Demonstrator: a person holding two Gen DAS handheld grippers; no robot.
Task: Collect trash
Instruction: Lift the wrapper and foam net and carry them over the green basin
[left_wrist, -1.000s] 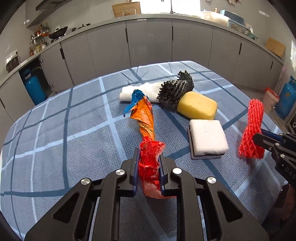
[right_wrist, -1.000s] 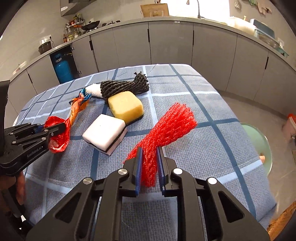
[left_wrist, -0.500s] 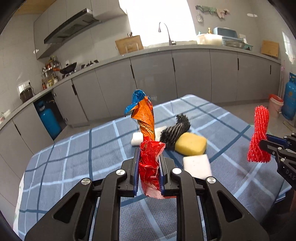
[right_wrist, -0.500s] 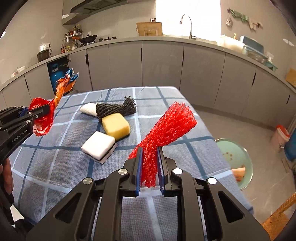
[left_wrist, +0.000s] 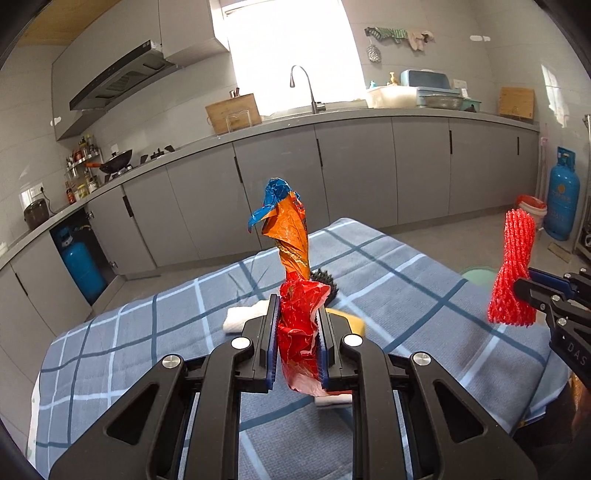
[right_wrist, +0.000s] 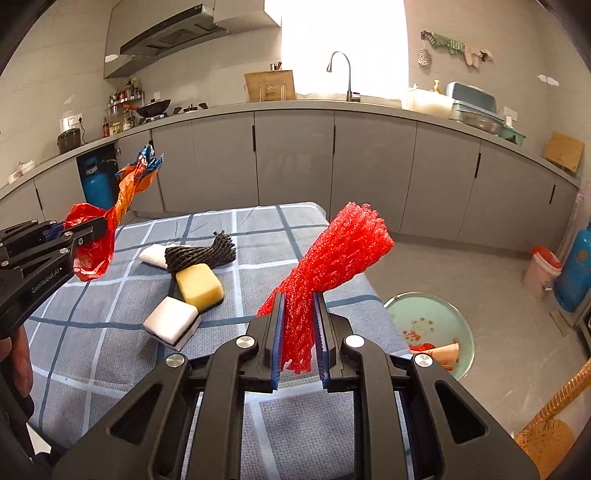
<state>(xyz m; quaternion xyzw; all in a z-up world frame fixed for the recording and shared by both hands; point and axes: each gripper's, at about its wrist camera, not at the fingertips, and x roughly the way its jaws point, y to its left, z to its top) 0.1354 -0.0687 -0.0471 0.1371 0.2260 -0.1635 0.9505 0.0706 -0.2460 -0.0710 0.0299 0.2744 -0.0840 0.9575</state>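
A crumpled red, orange and blue plastic wrapper (left_wrist: 295, 295) is pinched between the blue-padded jaws of the left gripper (left_wrist: 297, 343), its twisted end standing upright above the fingers and clear of the table. A bunched red foam-net fruit sleeve (right_wrist: 332, 258) is clamped in the same way by the right gripper (right_wrist: 299, 339), its frayed top fanning up and to the right, also off the cloth. Both pieces are seen held in the air above the table covered with a blue-grey checked cloth (right_wrist: 110, 369).

On the cloth, well apart from both grippers, a white rolled cloth (right_wrist: 153, 254), a black mesh sleeve (right_wrist: 207, 253), a yellow rectangular sponge (right_wrist: 199, 286) and a white square sponge with a dark underside (right_wrist: 171, 325) are grouped close together. On the floor to the right of the table a pale green round bin (right_wrist: 436, 325) is seen, with scraps inside it.
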